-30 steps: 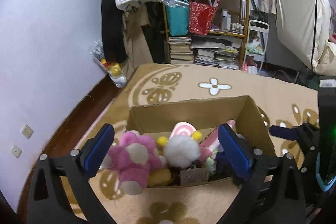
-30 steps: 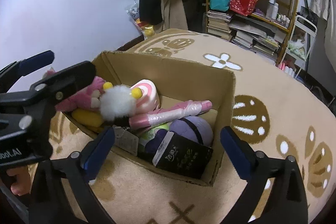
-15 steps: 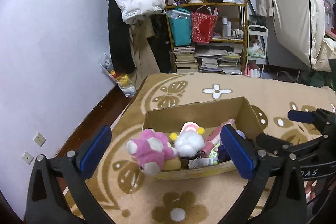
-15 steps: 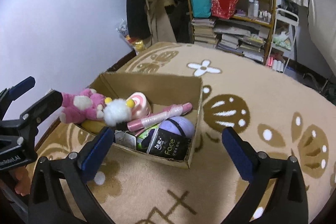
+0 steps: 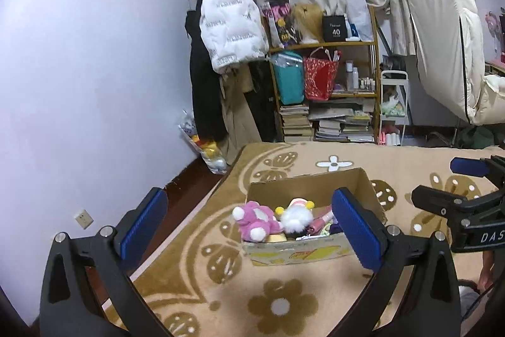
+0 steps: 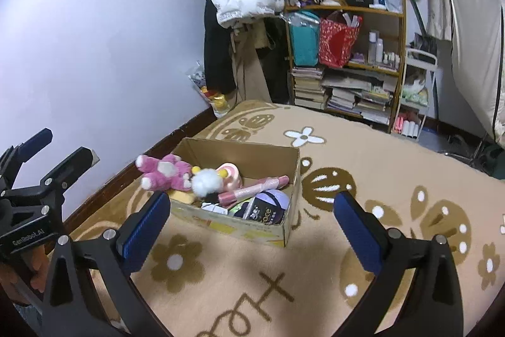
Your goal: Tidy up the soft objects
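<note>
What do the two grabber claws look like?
Both are black frames shaped like a wide V. The left gripper and the right gripper each have two fingers tipped with ribbed blue pads, plus silver bolts. Seen from the side, the left one carries white "GenRobot.AI" lettering.

Toys [image 6: 164,172] in box [image 6: 249,226] on rug [image 6: 363,153] — shelf [image 6: 347,59] behind.

left gripper [image 5: 249,223]: pulled up and back from cardboard box [image 5: 366,185], jaws wide, empty
right gripper [image 6: 249,218]: also backed off, jaws wide, empty
cardboard box: now looks smaller, whole outline in both views
rug [image 6: 315,273]: more of it shows on near side of box
</note>
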A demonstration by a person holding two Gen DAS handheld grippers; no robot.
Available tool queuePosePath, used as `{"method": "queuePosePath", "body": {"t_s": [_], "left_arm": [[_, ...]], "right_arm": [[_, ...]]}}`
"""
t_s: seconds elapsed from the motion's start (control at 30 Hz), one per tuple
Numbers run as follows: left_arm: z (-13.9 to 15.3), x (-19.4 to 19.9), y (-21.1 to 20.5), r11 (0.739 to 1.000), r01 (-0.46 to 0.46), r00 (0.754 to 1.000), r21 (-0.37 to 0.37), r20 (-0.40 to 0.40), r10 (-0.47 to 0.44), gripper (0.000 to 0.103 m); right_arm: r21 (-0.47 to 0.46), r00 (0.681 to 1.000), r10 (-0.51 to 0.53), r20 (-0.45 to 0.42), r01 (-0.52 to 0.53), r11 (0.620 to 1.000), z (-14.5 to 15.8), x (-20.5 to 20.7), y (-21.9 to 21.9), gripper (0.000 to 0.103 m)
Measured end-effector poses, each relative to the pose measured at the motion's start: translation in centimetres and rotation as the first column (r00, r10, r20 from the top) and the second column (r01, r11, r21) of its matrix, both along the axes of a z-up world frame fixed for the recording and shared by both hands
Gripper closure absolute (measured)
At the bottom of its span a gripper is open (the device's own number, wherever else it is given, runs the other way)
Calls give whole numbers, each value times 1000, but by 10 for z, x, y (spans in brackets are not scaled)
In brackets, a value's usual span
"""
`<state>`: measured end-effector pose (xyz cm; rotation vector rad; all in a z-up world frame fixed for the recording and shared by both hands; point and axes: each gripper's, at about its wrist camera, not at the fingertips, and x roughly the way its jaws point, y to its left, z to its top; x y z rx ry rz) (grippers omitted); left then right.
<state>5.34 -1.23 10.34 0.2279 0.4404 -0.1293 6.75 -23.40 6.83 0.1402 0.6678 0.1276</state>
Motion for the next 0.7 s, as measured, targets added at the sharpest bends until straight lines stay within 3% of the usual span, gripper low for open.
{"method": "queuePosePath", "body": {"t_s": [0.3, 0.43, 0.7], "left_arm": [[4, -50, 19, 998, -27, 998, -52, 57, 29, 0], [-10, -63, 28, 996, -23, 999, -91, 43, 27, 0], [-28, -73, 35, 996, -25, 1000, -89, 10, 26, 0]], "right_arm": [[4, 992, 6, 123, -6, 1000, 21, -51, 9, 0], [11, 989, 23, 144, -24, 1000, 13, -69, 17, 0], [14, 991, 38, 128, -40, 999, -17, -90, 29, 0]]}}
